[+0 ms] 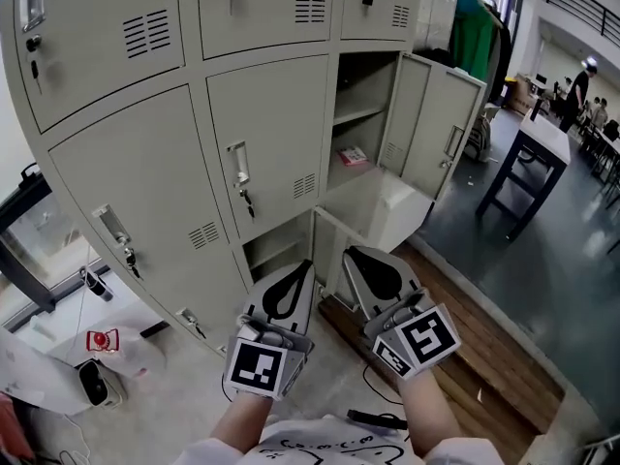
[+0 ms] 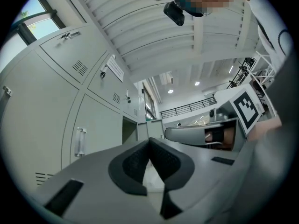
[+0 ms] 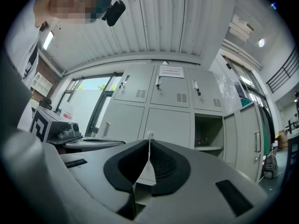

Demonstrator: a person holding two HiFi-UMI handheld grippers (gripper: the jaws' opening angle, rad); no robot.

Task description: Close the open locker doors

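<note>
Both left tongs (image 1: pixel 302 271) and right tongs (image 1: pixel 355 259) below-left of open locker door (image 1: pixel 441 129)

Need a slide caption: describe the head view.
Both shut, the left gripper and right gripper face grey lockers with one open door.

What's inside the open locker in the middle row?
A shelf and a small pink thing lying below it. The locker frame covers its left inside wall.
</note>
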